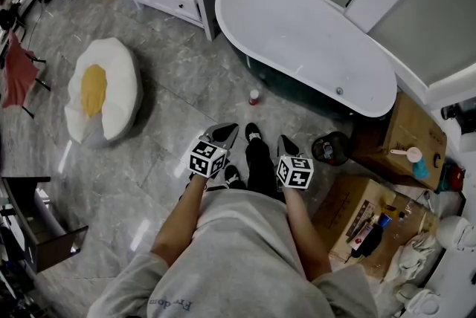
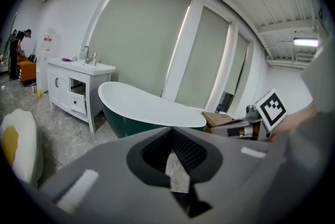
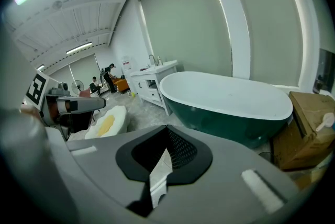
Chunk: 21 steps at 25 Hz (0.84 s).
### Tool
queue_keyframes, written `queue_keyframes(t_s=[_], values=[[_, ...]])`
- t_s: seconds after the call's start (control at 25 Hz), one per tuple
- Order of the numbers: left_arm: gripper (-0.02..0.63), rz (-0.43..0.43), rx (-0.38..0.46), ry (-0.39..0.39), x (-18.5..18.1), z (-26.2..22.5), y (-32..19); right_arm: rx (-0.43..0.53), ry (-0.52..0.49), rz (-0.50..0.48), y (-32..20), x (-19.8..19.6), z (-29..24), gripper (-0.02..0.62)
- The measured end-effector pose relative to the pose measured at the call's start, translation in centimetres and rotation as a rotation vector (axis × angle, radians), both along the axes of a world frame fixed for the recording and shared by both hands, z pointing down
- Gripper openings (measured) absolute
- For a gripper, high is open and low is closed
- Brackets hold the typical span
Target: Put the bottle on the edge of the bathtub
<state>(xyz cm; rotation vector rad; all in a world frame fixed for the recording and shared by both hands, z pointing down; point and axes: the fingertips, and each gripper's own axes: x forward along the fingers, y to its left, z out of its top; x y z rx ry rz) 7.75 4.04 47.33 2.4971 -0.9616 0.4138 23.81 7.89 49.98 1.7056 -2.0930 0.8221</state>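
Cropped grey sweatshirt [image 1: 245,250]; tiny bottle [image 1: 254,96], perhaps.

Facing a white bathtub [image 1: 305,34] across grey stone floor [image 1: 171,123].
Holding left gripper [image 1: 223,133] and right gripper [image 1: 287,145] side by side, jaws together; small bottle [image 1: 254,96] on floor near tub, egg-shaped cushion [image 1: 100,90] well left, cardboard boxes [image 1: 405,127] right.

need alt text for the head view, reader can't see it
Seen from above, a person holds the left gripper and right gripper, both shut and empty, facing a white bathtub; a small bottle stands on the floor beside it.
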Motion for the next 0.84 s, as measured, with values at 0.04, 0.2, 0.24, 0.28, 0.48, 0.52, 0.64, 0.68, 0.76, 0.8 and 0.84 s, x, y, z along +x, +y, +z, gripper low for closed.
queue_keyframes(t_s=[0.04,0.2,0.24,0.28,0.48,0.52,0.64,0.68,0.76,0.8,0.84], values=[[0.058,0.002,0.000,-0.001,0.04,0.03,0.02,-0.001,-0.001,0.000,0.03,0.00,0.03,0.003],[0.058,0.005,0.000,-0.004,0.00,0.07,0.16,-0.002,0.000,0.001,0.23,-0.05,0.10,0.003],[0.058,0.005,0.000,-0.003,-0.01,0.05,0.19,-0.002,0.000,0.001,0.27,-0.05,0.09,0.003],[0.058,0.004,0.001,-0.002,-0.02,0.02,0.21,-0.002,0.001,0.001,0.31,-0.07,0.09,0.003],[0.058,0.004,0.004,0.000,-0.12,-0.10,0.04,-0.003,0.001,-0.002,0.24,-0.32,0.07,0.003],[0.058,0.004,0.005,0.001,-0.12,-0.13,0.01,-0.003,0.002,-0.002,0.22,-0.34,0.04,0.003],[0.058,0.004,0.005,0.002,-0.10,-0.19,0.02,-0.003,0.003,-0.004,0.26,-0.44,0.02,0.003],[0.058,0.005,0.004,0.002,-0.08,-0.19,0.01,-0.004,0.003,-0.005,0.27,-0.48,0.03,0.003],[0.058,0.007,0.003,0.002,-0.04,-0.15,-0.05,-0.006,0.004,-0.007,0.26,-0.53,0.09,0.003],[0.058,0.008,0.002,0.003,-0.04,-0.13,-0.09,-0.008,0.005,-0.008,0.25,-0.55,0.12,0.003],[0.058,0.008,0.002,0.004,-0.03,-0.11,-0.13,-0.009,0.006,-0.009,0.23,-0.57,0.15,0.003]])
